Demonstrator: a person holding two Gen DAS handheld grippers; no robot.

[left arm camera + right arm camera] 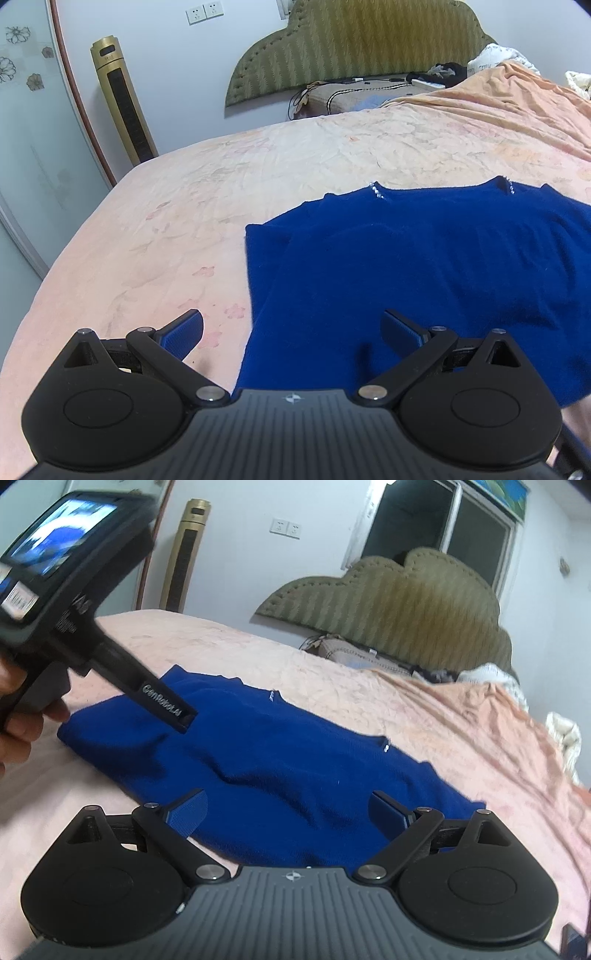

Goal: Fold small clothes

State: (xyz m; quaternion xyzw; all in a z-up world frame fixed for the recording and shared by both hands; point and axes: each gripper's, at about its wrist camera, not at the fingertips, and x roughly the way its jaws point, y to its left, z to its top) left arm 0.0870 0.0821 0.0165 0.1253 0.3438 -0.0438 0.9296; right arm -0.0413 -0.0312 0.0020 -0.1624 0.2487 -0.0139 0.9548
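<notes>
A blue knit sweater lies spread on the pink bed sheet, neckline toward the headboard, with its left sleeve folded in. My left gripper is open and empty, hovering over the sweater's lower left edge. In the right wrist view the sweater lies ahead, and my right gripper is open and empty above its near hem. The left gripper's body shows at the upper left of that view, held over the sweater's left side.
An olive padded headboard stands at the far end, with a pillow, cables and small items in front of it. An orange blanket is bunched at the far right. A gold tower fan stands left of the bed.
</notes>
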